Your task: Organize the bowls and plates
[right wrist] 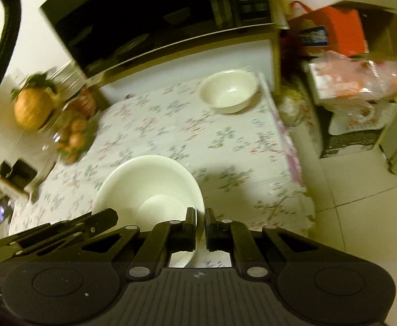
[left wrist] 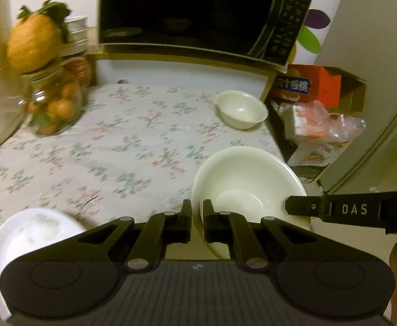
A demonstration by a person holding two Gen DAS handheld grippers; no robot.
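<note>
Table (left wrist: 111,146): flowered cloth, work surface for the crockery; microwave (left wrist: 187,13) on a shelf at the back, jar (left wrist: 54,106) of oranges at the left edge, out of the way.

Big bowl (left wrist: 247,187): white, near the table's right front corner, carried by its rim from two sides, probably so it stays level on the way to a stack.

Small bowl (left wrist: 240,110): white, upright at the far right corner, well apart, untouched; likely the nesting partner.

Plate (left wrist: 32,233): white, front left, blurred, partly hidden behind the tool.

Left gripper (left wrist: 197,210): jaws nearly together, pinching the big bowl's near rim.

Right gripper (right wrist: 201,218): likewise clamped, on the opposite rim.
</note>
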